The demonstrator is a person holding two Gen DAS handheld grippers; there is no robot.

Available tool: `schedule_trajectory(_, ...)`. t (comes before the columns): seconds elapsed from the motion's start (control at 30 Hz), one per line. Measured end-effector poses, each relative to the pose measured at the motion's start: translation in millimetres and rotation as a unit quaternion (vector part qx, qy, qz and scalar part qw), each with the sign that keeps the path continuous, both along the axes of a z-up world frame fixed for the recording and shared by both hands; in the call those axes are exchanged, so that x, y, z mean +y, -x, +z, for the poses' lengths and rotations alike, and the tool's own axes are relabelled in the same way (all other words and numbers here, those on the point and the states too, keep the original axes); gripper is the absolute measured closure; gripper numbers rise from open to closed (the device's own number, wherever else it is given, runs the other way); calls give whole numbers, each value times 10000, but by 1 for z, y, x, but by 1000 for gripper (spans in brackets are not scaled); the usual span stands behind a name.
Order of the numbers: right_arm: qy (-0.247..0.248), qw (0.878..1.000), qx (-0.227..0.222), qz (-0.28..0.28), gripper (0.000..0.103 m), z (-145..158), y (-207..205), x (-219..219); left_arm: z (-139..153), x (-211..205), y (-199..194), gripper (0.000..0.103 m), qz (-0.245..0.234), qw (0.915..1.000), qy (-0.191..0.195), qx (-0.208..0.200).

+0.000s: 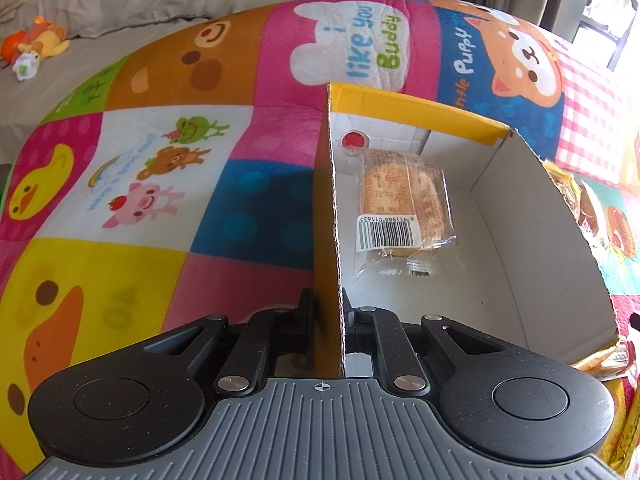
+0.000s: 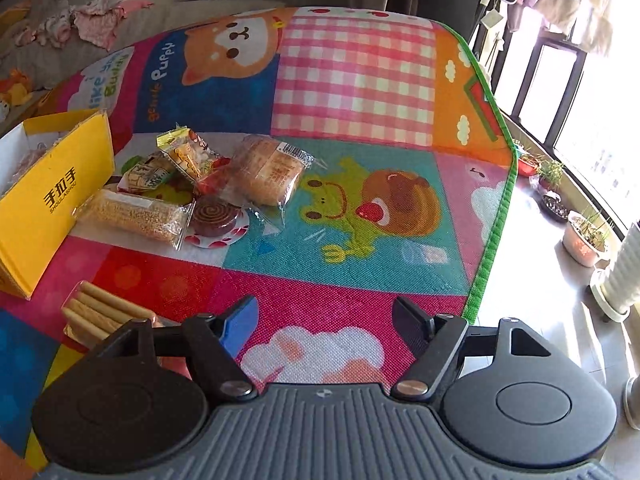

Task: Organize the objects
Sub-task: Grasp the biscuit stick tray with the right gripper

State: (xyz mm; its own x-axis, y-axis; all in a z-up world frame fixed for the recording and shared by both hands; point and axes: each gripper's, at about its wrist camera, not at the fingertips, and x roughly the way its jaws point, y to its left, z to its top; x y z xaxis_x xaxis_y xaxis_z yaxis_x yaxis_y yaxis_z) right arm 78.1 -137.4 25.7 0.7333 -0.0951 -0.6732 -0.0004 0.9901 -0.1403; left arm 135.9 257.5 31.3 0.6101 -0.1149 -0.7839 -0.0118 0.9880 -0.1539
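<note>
My left gripper is shut on the near left wall of a yellow cardboard box, one finger on each side of it. Inside the box lies one wrapped bread packet with a barcode. My right gripper is open and empty, low over the colourful play mat. The box also shows in the right wrist view at the left. Beside it lies a pile of wrapped snacks: a bread packet, a long rice bar, a round spiral snack, a yellow packet, and biscuit sticks near my left finger.
The play mat ends at a green edge on the right, with bare floor and potted plants beyond. A grey sofa with soft toys and clothes lies behind the mat.
</note>
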Motion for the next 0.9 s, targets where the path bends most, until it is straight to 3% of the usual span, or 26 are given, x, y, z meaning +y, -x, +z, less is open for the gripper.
schedule_trajectory(0.1,-65,9997,175,157,31,-9,-3,11,0,1,0,91,11,10000,20,-3)
schedule_trajectory(0.23,-37,9970,289,724,33,-10,25,38,0,0,0,91,15,10000,15,-10)
schedule_trajectory(0.4,-377,9832,712,1639,33,-5,66,74,-1,1,0,91,15,10000,40,-20)
schedule_trajectory(0.53,-435,9706,587,2294,30,8,96,101,-1,1,0,91,9,10000,33,-26)
schedule_trajectory(0.6,-407,9690,434,2398,24,15,101,109,-1,1,0,91,12,10000,47,-33)
schedule_trajectory(0.9,-757,9806,393,1764,24,2,50,126,-1,1,1,91,-2,10000,51,-5)
